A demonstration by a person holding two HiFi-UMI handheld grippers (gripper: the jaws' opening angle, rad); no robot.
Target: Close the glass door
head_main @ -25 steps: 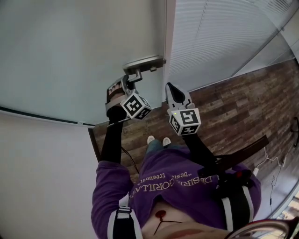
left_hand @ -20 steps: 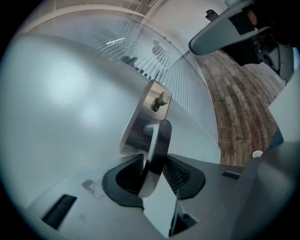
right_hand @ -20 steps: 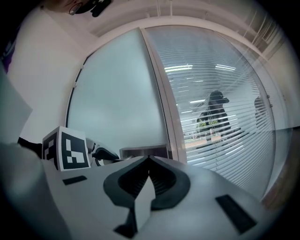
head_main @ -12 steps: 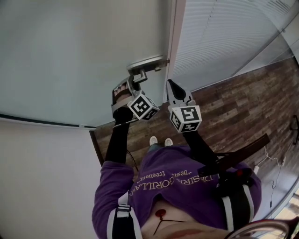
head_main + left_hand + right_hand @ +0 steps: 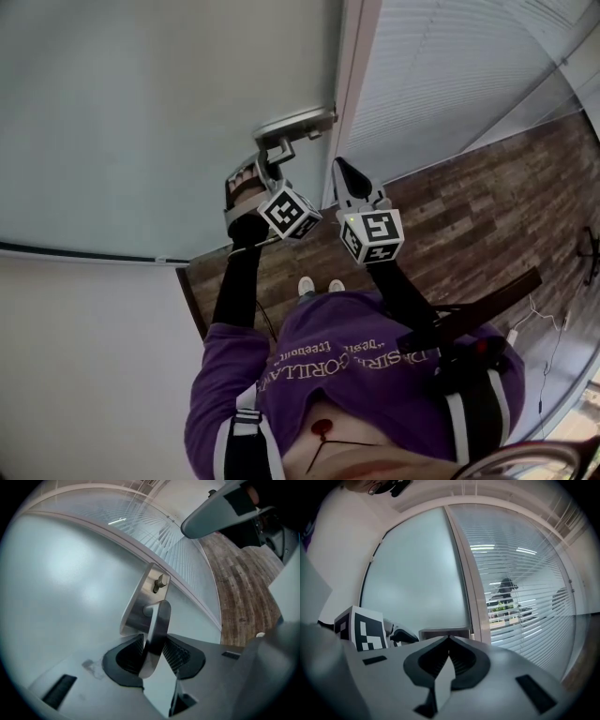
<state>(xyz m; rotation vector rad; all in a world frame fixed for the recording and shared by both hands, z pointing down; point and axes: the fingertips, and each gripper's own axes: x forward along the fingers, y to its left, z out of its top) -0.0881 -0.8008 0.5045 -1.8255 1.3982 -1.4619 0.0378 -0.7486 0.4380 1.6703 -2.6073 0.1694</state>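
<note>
The frosted glass door [image 5: 141, 112] fills the left of the head view, with a metal lever handle [image 5: 293, 123] near its edge. My left gripper [image 5: 271, 156] is shut on that lever. In the left gripper view the lever [image 5: 157, 620] runs upright between the ribbed pads, below its steel plate [image 5: 138, 603], and my left gripper [image 5: 154, 643] clamps it from both sides. My right gripper [image 5: 341, 172] hangs just right of the door's edge, shut and holding nothing. In the right gripper view its tips [image 5: 449, 640] meet in front of the door [image 5: 417, 573].
A white door frame post [image 5: 349, 84] stands right of the door, then a fixed glass panel with horizontal blinds [image 5: 450, 75]. Wood-pattern floor [image 5: 469, 216] lies below. A white wall [image 5: 84, 356] borders the door at lower left. The person's purple top [image 5: 356, 375] fills the bottom.
The door's edge and handle have shifted to the right in the head view, toward the blinds panel. Both grippers moved right with it; the left keeps its hold on the lever.
</note>
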